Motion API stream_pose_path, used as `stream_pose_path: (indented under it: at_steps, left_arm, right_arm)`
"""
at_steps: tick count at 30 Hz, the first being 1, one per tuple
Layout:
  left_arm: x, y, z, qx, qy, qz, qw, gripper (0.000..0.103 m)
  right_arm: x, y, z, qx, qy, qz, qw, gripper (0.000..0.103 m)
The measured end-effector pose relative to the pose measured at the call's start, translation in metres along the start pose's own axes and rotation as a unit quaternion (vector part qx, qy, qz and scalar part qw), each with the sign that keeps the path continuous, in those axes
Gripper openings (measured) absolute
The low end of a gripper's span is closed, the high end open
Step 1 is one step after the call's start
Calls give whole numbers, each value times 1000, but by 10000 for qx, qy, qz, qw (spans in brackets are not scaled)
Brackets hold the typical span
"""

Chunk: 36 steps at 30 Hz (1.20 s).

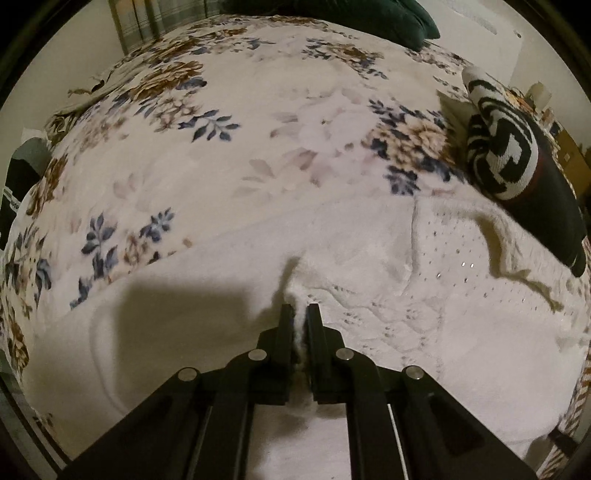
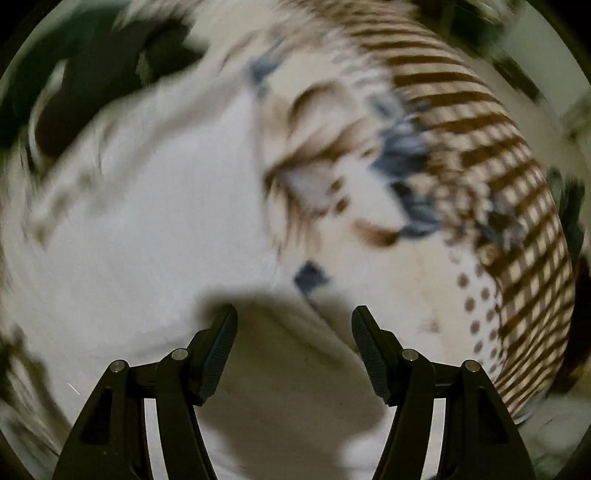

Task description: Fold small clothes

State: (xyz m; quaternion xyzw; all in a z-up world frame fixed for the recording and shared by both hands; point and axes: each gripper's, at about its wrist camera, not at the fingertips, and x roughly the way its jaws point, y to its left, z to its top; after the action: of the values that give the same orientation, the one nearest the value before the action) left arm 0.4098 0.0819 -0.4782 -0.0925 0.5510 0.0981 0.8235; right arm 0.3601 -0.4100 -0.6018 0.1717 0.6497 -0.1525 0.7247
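Your left gripper (image 1: pixel 300 308) has its fingers pressed together on a pinch of the white knit garment (image 1: pixel 369 295), and a ridge of fabric rises just beyond the tips. Only the left wrist view gives you this sharply: the garment is spread flat across the near edge of the bed, its right part dotted with small shiny studs, one rumpled fold running toward the right edge.

Over on the right edge, a black-and-white patterned garment (image 1: pixel 502 147) sits bunched up, its near end touching the white knit. At the far edge there's a dark green cushion (image 1: pixel 369 18).

Your right gripper (image 2: pixel 294 317) has its fingers spread wide apart, nothing between them, hovering over white fabric (image 2: pixel 147 221) (this view is heavily motion-blurred, so the details are soft). What it does give you that the left view barely shows is a brown-and-cream striped border (image 2: pixel 498 166) of the floral blanket (image 2: pixel 332 177) curving down the right side, with a dotted band just inside it.

The surface is that blanket (image 1: pixel 221 129), cream with brown and blue flowers, covering the whole bed. Behind the far left corner, a plaid curtain (image 1: pixel 144 22) hangs against a pale wall.
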Motion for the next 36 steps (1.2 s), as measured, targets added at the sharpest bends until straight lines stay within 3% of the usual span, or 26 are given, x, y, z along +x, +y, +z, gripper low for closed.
stream_pose_path:
  at_steps: [2, 3, 5, 9, 13, 15, 16, 19, 21, 24, 28, 30, 33, 36]
  left_arm:
    - [-3, -2, 3, 12, -53, -14, 10000, 5]
    - [-4, -3, 4, 6, -75, -46, 10000, 5]
    - [-7, -5, 6, -3, -109, -118, 9999, 5]
    - [-1, -11, 4, -15, -39, -248, 9997, 5]
    - [26, -1, -5, -163, 441, -296, 9985, 10]
    - [17, 14, -7, -476, 373, -607, 9963, 13]
    - [10, 22, -8, -622, 330, -702, 9950, 25]
    - [-17, 50, -19, -999, 167, -917, 9906, 92]
    - [-36, 76, -35, -1320, -8, -973, 9865, 94]
    - [-50, 127, -61, -2019, -8, -860, 9756, 94]
    - [-51, 213, -109, -3224, 113, -511, 9451, 94]
    - [-45, 258, -136, -3880, 132, -350, 9209, 94]
    - [-37, 316, -170, -4737, 74, -158, 8805, 94]
    - [-31, 361, -196, -5603, -84, -144, 8281, 94]
  right_arm:
    - [9, 6, 0, -224, -116, -247, 9994, 63]
    - [11, 6, 2, -254, -290, -438, 9983, 55]
    - [9, -3, 7, -7, -618, -629, 9961, 53]
    - [11, -30, 16, 767, -795, -694, 9915, 53]
    - [17, -29, 16, 687, -653, -714, 9929, 55]
    - [14, -28, 13, 704, -515, -582, 9945, 66]
    - [11, -29, 12, 744, -478, -488, 9949, 68]
    - [-7, -31, 2, 832, -344, -216, 9957, 80]
    - [-22, -27, -8, 800, -341, -55, 9962, 91]
    - [-44, -4, -24, 601, -354, 182, 9974, 91]
    - [-51, 53, -33, 234, -415, 469, 9978, 103]
    - [-46, 85, -34, 97, -411, 468, 9980, 103]
    - [-43, 139, -34, -100, -412, 555, 9976, 103]
    - [-49, 180, -41, -462, -530, 530, 9961, 103]
